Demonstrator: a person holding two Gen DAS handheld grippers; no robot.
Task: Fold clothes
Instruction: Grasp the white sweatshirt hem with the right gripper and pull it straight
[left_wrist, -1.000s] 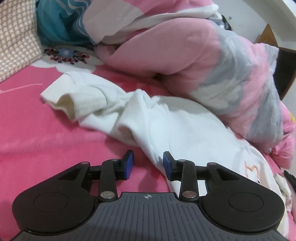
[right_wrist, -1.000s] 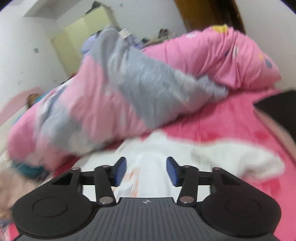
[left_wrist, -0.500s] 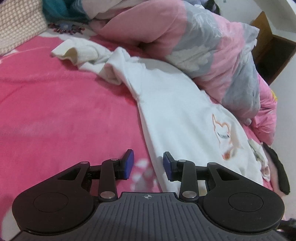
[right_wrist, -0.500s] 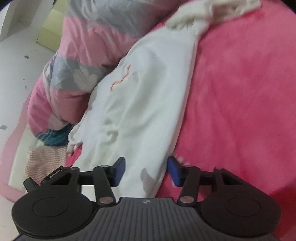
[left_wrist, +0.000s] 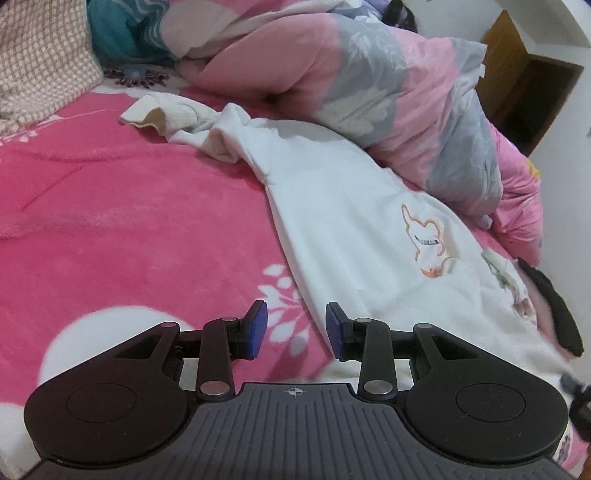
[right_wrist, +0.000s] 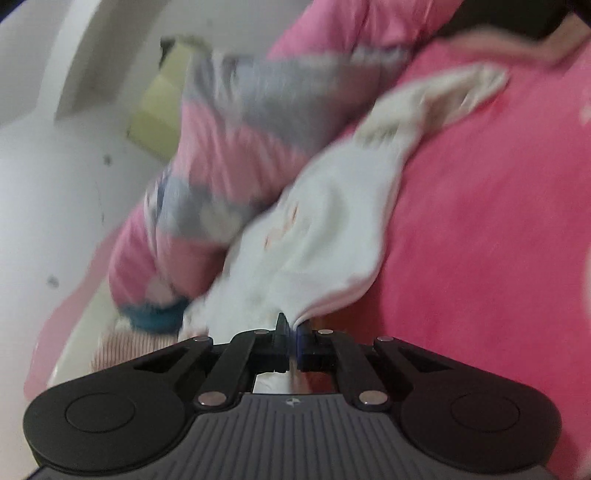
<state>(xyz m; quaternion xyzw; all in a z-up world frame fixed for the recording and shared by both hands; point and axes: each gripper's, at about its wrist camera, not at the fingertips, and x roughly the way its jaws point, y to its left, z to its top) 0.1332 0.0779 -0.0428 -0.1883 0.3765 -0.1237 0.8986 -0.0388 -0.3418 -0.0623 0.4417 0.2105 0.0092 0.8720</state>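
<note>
Fleecy pink bed (left_wrist: 129, 229) carries a rumpled white sweatshirt (left_wrist: 343, 206); right tongs (right_wrist: 292, 334) have just closed, pinching its hem, while left tongs (left_wrist: 295, 330) gape empty at its lower-centre edge.

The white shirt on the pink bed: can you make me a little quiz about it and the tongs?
1. True or false: the right tongs are pinching the white shirt's edge.
2. What lies between the left tongs' pads: A) a sock B) nothing gripped C) a pillow?
3. What lies bunched right behind the shirt?

Key: 1 true, they have just closed on the cloth. 2 B, they are open above the pink blanket. 3 the pink and grey quilt.
</note>
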